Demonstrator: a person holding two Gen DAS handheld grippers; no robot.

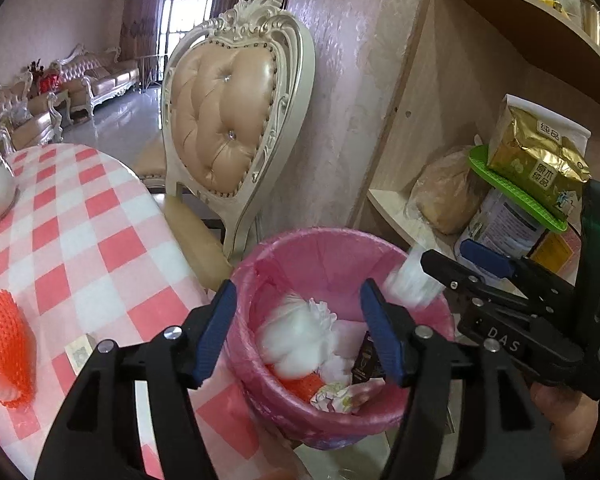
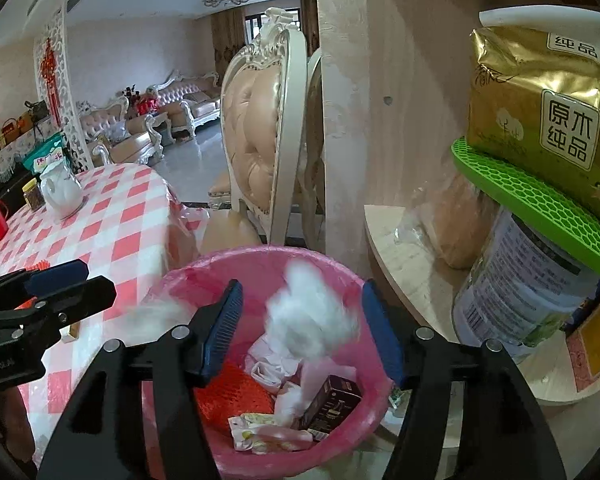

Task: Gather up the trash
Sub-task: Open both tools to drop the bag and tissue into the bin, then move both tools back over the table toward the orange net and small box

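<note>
A pink-lined trash bin (image 1: 324, 252) stands beside the checkered table; it also shows in the right wrist view (image 2: 260, 264). It holds crumpled tissue, an orange foam net (image 2: 232, 396), a dark small box (image 2: 328, 404) and a printed wrapper. A blurred white tissue wad (image 2: 312, 316) hangs in mid-air over the bin, free of both grippers; it shows in the left wrist view (image 1: 296, 332). My left gripper (image 1: 298, 334) is open and empty above the bin. My right gripper (image 2: 302, 330) is open above the bin, and shows at the right of the left wrist view (image 1: 440, 264).
The table with a red-and-white checkered cloth (image 1: 80, 232) holds another orange foam net (image 1: 4, 356), a small card and a white teapot (image 2: 62, 190). A padded chair (image 1: 228, 120) stands behind the bin. Shelves (image 2: 412, 248) at right carry a gold packet, a green mat and a tin.
</note>
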